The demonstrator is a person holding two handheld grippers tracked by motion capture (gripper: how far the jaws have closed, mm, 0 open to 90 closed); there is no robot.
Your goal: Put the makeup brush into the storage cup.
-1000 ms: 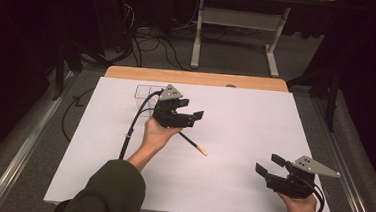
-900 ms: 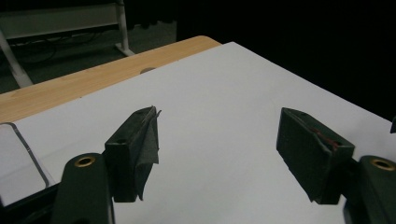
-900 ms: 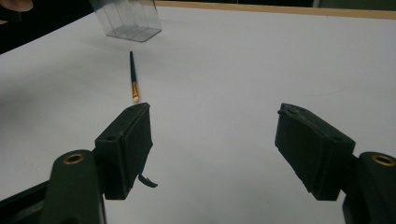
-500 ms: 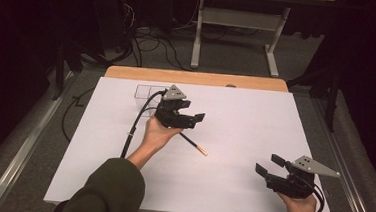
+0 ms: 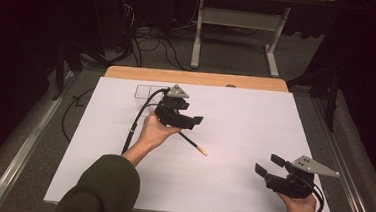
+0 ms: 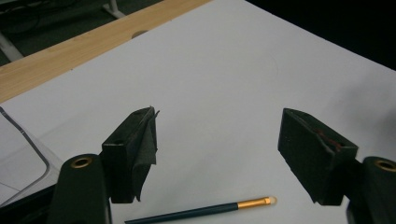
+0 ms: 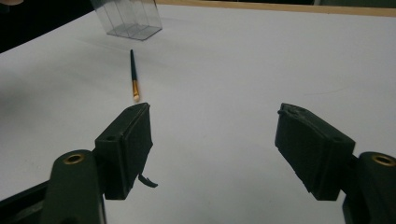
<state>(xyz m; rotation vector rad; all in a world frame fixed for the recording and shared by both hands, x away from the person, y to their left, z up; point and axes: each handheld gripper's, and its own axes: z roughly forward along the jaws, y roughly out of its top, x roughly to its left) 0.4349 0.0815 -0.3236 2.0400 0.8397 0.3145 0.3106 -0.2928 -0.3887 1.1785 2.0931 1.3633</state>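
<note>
Nothing has moved: the brush (image 6: 205, 211) lies on the table (image 5: 245, 120) just below the left tongs (image 5: 189, 121), wide and empty; the right tongs (image 5: 268, 165) are wide too.

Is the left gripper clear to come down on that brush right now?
Probably yes. The left gripper hangs with its jaws wide open just above the brush, which lies alone on the white sheet; nothing lies between them.

In the high view the left hand (image 5: 155, 133) covers the dark end of the brush (image 5: 194, 144). The left gripper view's bottom edge cuts off the brush handle (image 6: 187, 214). The clear box (image 7: 127, 18) loses its top at the right gripper view's upper edge.
</note>
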